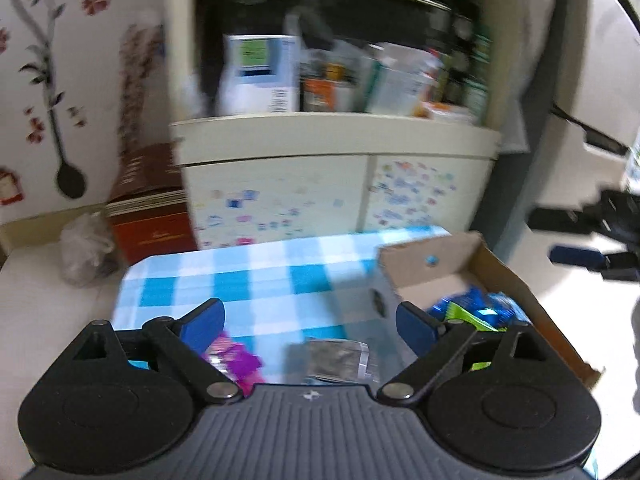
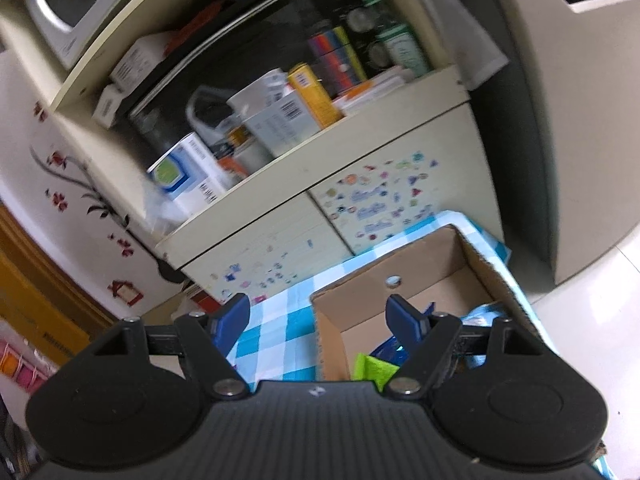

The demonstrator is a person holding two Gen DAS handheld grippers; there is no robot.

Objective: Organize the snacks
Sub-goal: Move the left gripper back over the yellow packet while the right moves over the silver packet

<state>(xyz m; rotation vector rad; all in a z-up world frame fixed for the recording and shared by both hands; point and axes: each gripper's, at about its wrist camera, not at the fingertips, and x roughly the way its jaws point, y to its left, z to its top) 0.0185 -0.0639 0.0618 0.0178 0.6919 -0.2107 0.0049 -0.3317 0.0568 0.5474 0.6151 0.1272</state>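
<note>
Left wrist view: the left gripper (image 1: 308, 322) sits at lower centre of the frame with its 2 blue-padded fingers spread wide; nothing is held between them. Below and between the fingers, on the blue-and-white checked tablecloth (image 1: 256, 280), lie a purple snack packet (image 1: 240, 364) just beside the left finger and a silver foil snack packet (image 1: 334, 358) near centre; both are blurred. At right of the frame stands an open brown cardboard box (image 1: 424, 268), holding blue snack packets (image 1: 480, 304) and a lime-green snack packet (image 1: 466, 314) at its near end. The right finger overlaps the box's near corner in the picture; contact cannot be judged. At the far right edge, the right gripper (image 1: 580, 258) shows as a dark shape with a blue pad, well apart from the box; its opening cannot be read from this view.

Right wrist view: the right gripper (image 2: 318, 316) occupies the lower frame, its 2 blue fingers wide apart and holding nothing. The cardboard box (image 2: 400, 264) lies ahead at centre right on the checked cloth (image 2: 280, 312), with the lime-green packet (image 2: 374, 368) and a blue packet (image 2: 390, 350) inside at its near end. The far half of the box floor is bare.

Background, both views: a cream cabinet (image 2: 280, 240) with 2 stickered doors and a cluttered open shelf.
</note>
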